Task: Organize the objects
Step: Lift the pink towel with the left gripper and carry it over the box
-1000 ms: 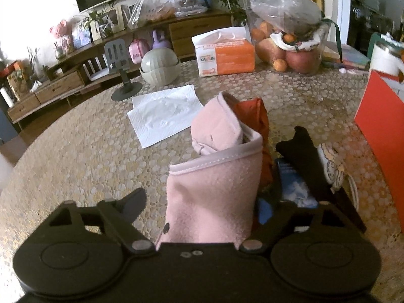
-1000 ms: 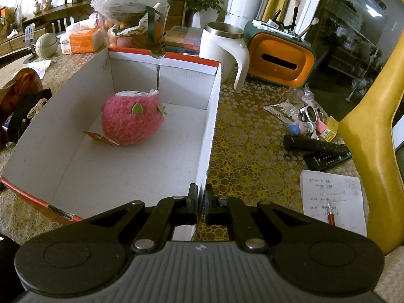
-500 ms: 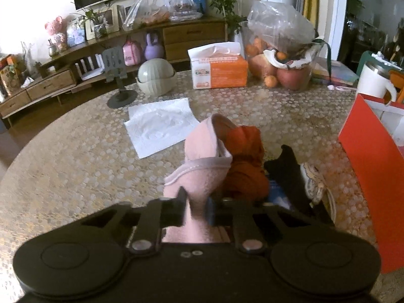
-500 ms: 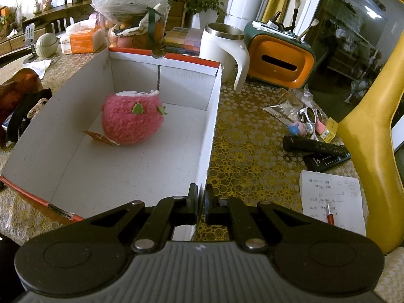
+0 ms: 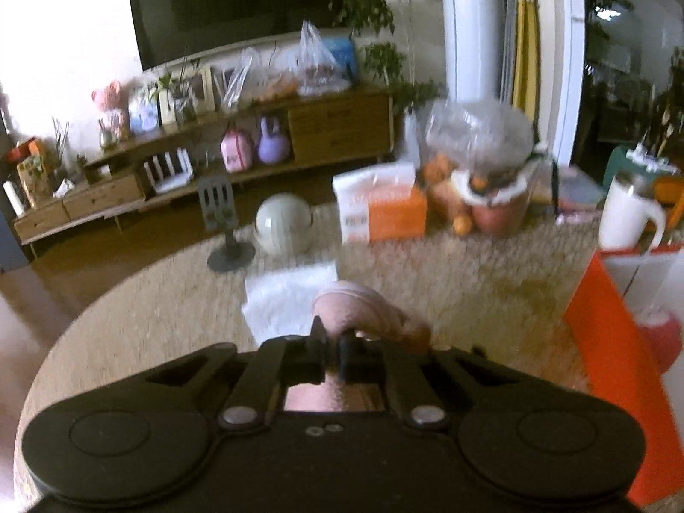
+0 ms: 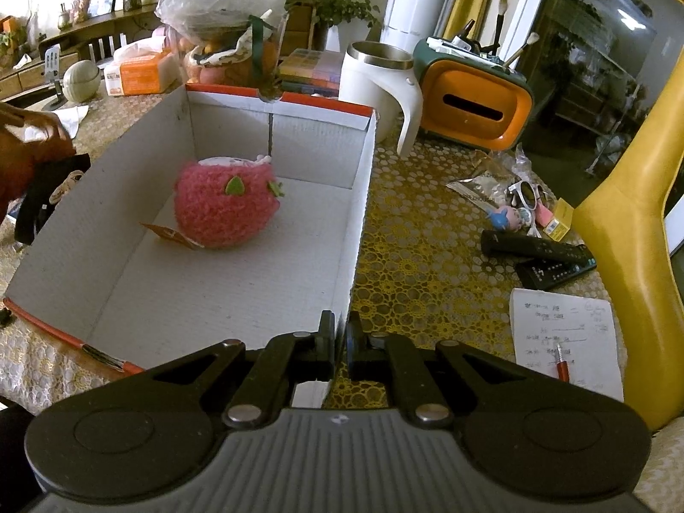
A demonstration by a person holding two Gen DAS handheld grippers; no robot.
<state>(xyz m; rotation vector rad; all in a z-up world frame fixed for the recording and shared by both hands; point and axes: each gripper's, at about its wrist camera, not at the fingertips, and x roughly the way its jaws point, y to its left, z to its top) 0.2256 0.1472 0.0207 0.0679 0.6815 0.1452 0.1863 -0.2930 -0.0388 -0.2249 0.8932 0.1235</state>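
Observation:
My left gripper (image 5: 332,348) is shut on a pink cloth (image 5: 357,305) and holds it lifted above the table; an orange-brown bit of fabric (image 5: 417,335) shows beside it. My right gripper (image 6: 340,344) is shut on the right wall of the white cardboard box with red rim (image 6: 357,231). A fuzzy pink strawberry-like plush (image 6: 224,205) lies inside the box. The box's red side (image 5: 607,342) shows at the right in the left wrist view. Dark clothes (image 6: 42,196) lie left of the box.
On the table stand an orange tissue box (image 5: 384,209), a fruit bag (image 5: 483,171), a white mug (image 6: 376,85), a green ball-shaped container (image 5: 282,224), a phone stand (image 5: 224,231) and a white napkin (image 5: 286,299). Remotes (image 6: 538,250), a notepad (image 6: 564,337) and a yellow chair (image 6: 632,213) are at the right.
My left gripper closed on the pink cloth and lifted it up off the pile, so the view now looks higher and blurred. The right gripper stayed still on the box wall.

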